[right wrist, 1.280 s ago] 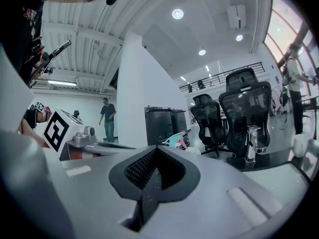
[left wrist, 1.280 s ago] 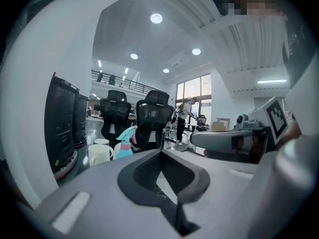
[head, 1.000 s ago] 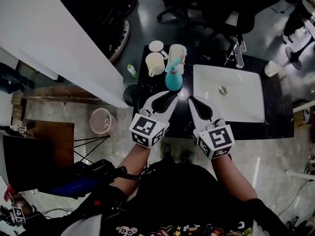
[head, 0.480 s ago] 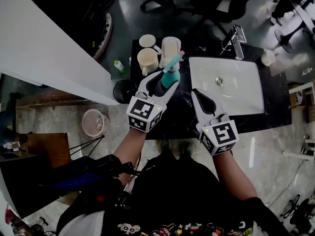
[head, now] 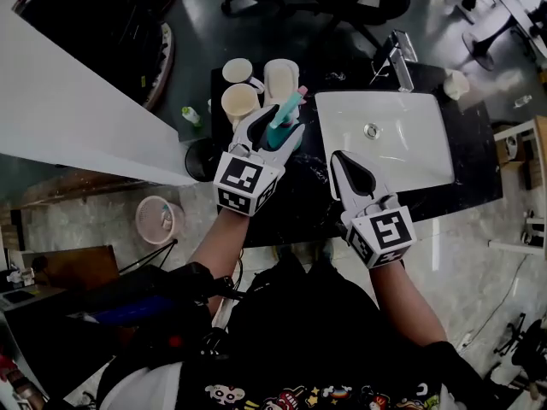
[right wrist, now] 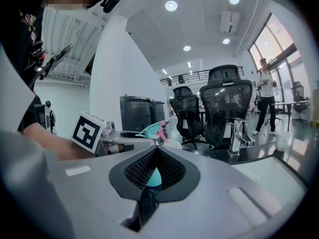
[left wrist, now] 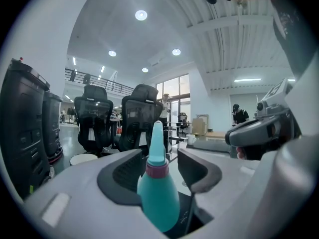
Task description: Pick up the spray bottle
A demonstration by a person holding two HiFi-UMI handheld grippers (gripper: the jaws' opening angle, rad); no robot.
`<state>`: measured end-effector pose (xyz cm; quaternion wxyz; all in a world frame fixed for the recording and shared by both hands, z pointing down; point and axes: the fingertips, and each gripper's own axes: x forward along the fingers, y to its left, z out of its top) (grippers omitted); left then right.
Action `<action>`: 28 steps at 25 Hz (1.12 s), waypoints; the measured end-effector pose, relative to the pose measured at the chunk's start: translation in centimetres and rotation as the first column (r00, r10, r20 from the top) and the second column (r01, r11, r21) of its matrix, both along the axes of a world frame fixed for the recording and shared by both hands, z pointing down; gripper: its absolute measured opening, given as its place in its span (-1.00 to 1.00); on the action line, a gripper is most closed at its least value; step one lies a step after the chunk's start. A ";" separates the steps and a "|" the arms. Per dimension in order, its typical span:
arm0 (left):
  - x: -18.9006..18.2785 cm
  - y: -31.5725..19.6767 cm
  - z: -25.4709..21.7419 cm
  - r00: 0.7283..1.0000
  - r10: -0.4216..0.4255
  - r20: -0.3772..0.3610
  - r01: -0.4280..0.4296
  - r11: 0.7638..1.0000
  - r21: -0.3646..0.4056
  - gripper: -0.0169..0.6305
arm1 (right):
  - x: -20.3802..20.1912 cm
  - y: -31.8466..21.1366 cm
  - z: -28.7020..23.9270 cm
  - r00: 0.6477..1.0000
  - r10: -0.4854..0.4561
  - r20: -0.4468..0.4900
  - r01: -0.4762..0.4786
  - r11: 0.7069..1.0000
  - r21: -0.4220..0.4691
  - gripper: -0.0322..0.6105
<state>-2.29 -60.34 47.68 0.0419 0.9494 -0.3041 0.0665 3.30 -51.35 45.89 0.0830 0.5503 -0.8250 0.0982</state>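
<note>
The teal spray bottle (head: 279,131) with its pink-tipped nozzle leans between the two fingers of my left gripper (head: 278,122) over the black counter (head: 308,203). In the left gripper view the bottle (left wrist: 158,195) fills the gap and both pads press its sides, so my left gripper (left wrist: 159,156) is shut on it. My right gripper (head: 340,159) hangs over the counter's front, right of the bottle, shut and empty. In the right gripper view my right gripper (right wrist: 155,152) has its pads together, and the bottle's head (right wrist: 151,130) shows beyond them.
Two cream cups (head: 238,102) (head: 280,79) stand just behind the bottle. A white sink basin (head: 402,156) with a chrome tap (head: 397,58) lies to the right. A small green bottle (head: 195,116) and a pink bin (head: 157,219) are on the floor at left.
My left gripper has moved forward around the spray bottle and closed on it; the bottle now leans in its jaws. The right gripper has stayed shut near the counter's front.
</note>
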 end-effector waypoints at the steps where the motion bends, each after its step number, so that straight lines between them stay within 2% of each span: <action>1: 0.2 -0.1 0.1 1.000 0.003 0.001 -0.003 1.000 0.000 -0.30 | 0.2 0.1 0.1 1.000 0.007 -0.001 -0.007 1.000 -0.003 -0.83; 4: 0.5 -0.4 0.4 1.000 -0.009 0.016 0.009 1.000 -0.003 -0.32 | 0.9 0.4 0.2 1.000 0.023 -0.002 -0.023 1.000 -0.011 -0.83; 5: 0.5 -0.6 0.5 1.000 -0.016 0.024 0.016 1.000 0.001 -0.47 | 1.1 0.3 0.2 1.000 0.026 0.000 -0.026 1.000 -0.012 -0.83; 9: 0.6 -0.4 0.0 0.999 -0.019 0.037 0.018 0.999 0.029 -0.48 | 1.3 0.2 0.1 1.000 0.024 0.004 -0.024 1.000 -0.011 -0.83; 15: 0.4 1.2 -2.5 0.998 -0.059 0.009 0.058 0.997 0.054 -0.48 | 1.4 0.4 -0.6 1.000 0.004 0.020 -0.004 1.000 0.007 -0.83; 21: -0.5 3.4 -4.9 0.984 -0.179 -0.008 0.179 0.982 0.064 -0.48 | 1.7 1.2 -1.9 0.998 -0.031 0.048 0.029 0.999 0.041 -0.83; 28: -1.0 7.7 -5.9 0.944 -0.330 -0.018 0.330 0.940 0.082 -0.48 | 1.7 3.0 -2.9 0.991 -0.105 0.083 0.099 0.992 0.076 -0.83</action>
